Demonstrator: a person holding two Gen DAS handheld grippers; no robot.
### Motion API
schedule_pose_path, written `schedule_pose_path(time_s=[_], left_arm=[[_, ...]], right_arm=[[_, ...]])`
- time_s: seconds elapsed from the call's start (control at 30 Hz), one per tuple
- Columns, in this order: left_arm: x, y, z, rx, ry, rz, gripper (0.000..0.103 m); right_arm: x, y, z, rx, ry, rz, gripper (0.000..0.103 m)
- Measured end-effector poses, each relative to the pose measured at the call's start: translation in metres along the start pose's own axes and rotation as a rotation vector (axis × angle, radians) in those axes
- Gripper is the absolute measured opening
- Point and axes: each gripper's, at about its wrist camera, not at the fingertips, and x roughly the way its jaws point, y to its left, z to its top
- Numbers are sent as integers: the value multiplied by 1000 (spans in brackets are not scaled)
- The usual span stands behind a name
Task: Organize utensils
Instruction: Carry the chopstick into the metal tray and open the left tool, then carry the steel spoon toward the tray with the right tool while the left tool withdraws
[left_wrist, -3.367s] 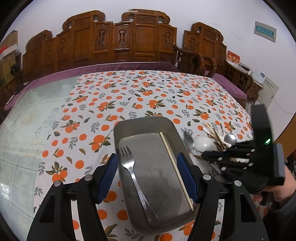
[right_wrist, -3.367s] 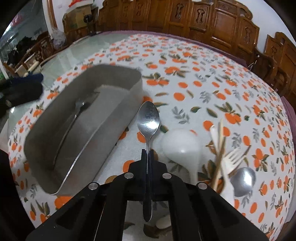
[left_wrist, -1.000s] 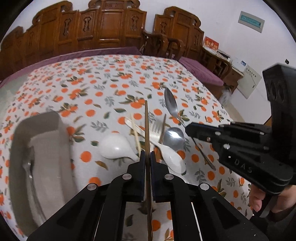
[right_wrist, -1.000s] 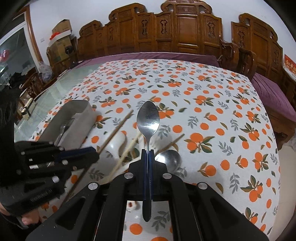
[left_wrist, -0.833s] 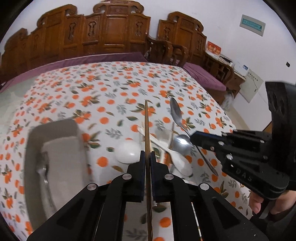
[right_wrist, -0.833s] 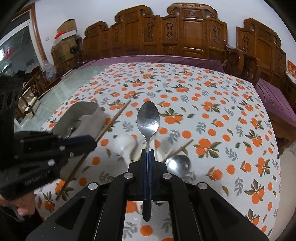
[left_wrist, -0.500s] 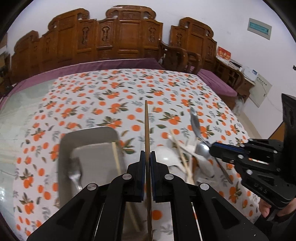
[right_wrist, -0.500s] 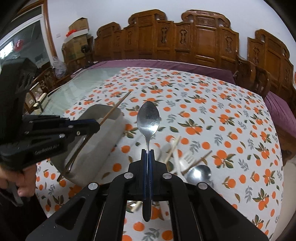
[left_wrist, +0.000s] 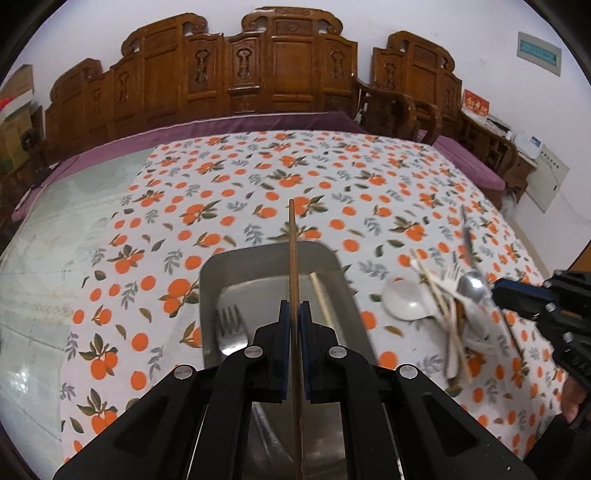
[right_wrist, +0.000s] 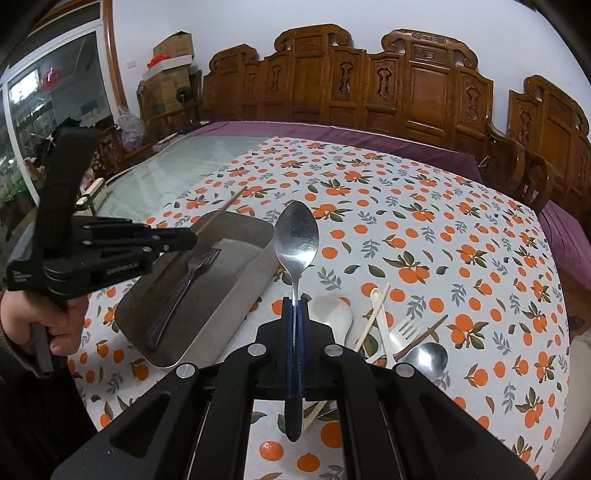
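My left gripper (left_wrist: 294, 308) is shut on a brown wooden chopstick (left_wrist: 293, 251) and hangs over the grey metal tray (left_wrist: 212, 273). Inside the tray lie a metal fork (left_wrist: 231, 330) and a pale chopstick (left_wrist: 319, 297). My right gripper (right_wrist: 294, 304) is shut on a metal spoon (right_wrist: 297, 236), bowl up, just right of the tray (right_wrist: 236, 286). In the right wrist view the left gripper (right_wrist: 184, 238) holds its chopstick (right_wrist: 225, 206) above the tray's far end. Loose utensils lie right of the tray: a white spoon (right_wrist: 332, 317), a plastic fork (right_wrist: 400, 334), a metal spoon (right_wrist: 424, 356).
The table wears an orange-print cloth (left_wrist: 332, 177) with bare glass (left_wrist: 55, 221) on its left. Carved wooden chairs (left_wrist: 288, 66) line the far side. A person's hand (right_wrist: 40, 317) grips the left tool. More chopsticks (left_wrist: 437, 302) sit in the loose pile.
My left gripper has carried the brown chopstick leftward from above the loose pile to above the tray. My right gripper, still holding the spoon, has drifted toward the tray too.
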Motion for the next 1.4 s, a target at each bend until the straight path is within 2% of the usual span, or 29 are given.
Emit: schedule_pose_path(time_s=[0.3, 0.6, 0.77, 0.9, 1.0, 1.07, 1.17, 1.2, 1.23, 1.4], left_arm=[[27, 12, -19, -20, 51, 2, 4], [32, 16, -25, -20, 79, -22, 5], [17, 25, -21, -21, 45, -15, 6], [-2, 36, -14, -20, -2, -2, 16], [-13, 43, -11, -15, -34, 20, 17], [-20, 49, -8, -13, -51, 32, 23], [-30, 59, -4, -28, -79, 50, 37], [-33, 65, -1, -43, -93, 64, 52], [-37, 68, 0, -55, -107, 72, 62], [-48, 87, 4, -91, -136, 88, 78]], right_arm=[[7, 7, -1, -11, 11, -4, 4], [10, 23, -1, -37, 19, -10, 4], [9, 36, 3, -49, 6, -8, 4], [14, 48, 9, -57, 0, -6, 4], [20, 58, 16, -54, -3, -7, 4], [24, 64, 20, -49, -5, -4, 4], [34, 73, 26, -36, 4, 4, 4], [38, 75, 27, -27, 6, 8, 4], [41, 77, 28, -22, 6, 11, 4], [62, 93, 30, -19, 27, 27, 4]])
